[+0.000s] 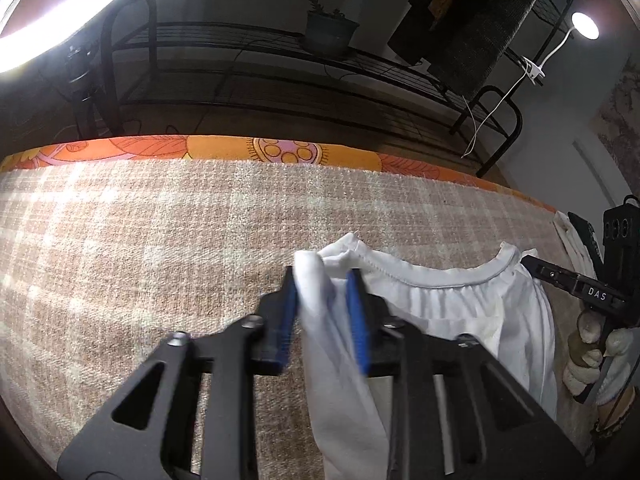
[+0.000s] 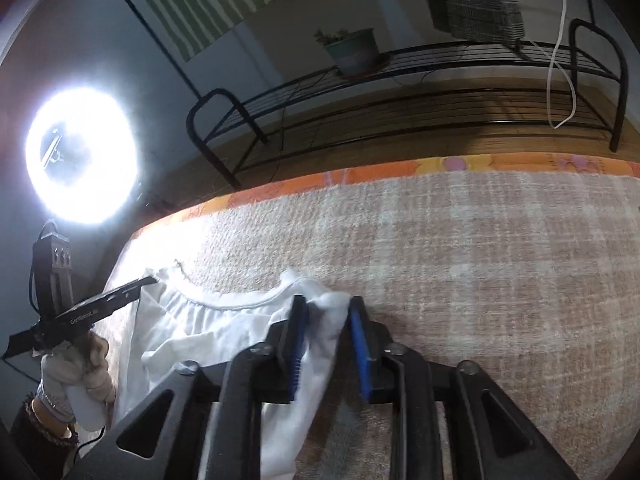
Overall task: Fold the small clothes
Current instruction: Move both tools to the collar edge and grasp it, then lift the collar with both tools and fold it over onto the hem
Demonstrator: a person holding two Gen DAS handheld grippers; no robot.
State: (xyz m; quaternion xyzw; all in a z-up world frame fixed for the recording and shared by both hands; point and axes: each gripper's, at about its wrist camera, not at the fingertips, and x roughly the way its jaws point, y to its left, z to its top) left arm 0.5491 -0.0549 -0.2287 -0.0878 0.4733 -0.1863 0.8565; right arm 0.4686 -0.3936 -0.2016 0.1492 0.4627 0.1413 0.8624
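The left gripper (image 1: pixel 322 280) is clamping a bunched corner of the white garment (image 1: pixel 448 304) between its blue pads (image 1: pixel 358 320); the right gripper (image 2: pixel 326 312) is doing the same at the other end of the neckline, with white cloth gathered between its own blue pads (image 2: pixel 362 344); neither pair of jaws is standing free of the fabric. The garment is lying on a beige-and-pink woven blanket (image 1: pixel 140 248), its gathered, stitched neckline stretching between the two grippers and the rest of the cloth trailing back under the tools; an orange flower-patterned cover (image 1: pixel 280 150) is showing as a strip along the blanket's far edge.

Nothing is lying on the blanket beyond the garment; the woven surface is running bare to the orange edge. Past that edge a black metal rack (image 1: pixel 248 64) is standing on a wooden floor, with a potted plant (image 1: pixel 330 34) sitting on its top shelf; a white cable is hanging down at one end of it; a ring light (image 2: pixel 82 156) is glaring at the left of the right-wrist view, and a small clip lamp (image 1: pixel 585 26) is shining in the left-wrist view. Each camera is catching the opposite tool at the frame's side, held by a gloved hand (image 2: pixel 76 376) in pale knit.
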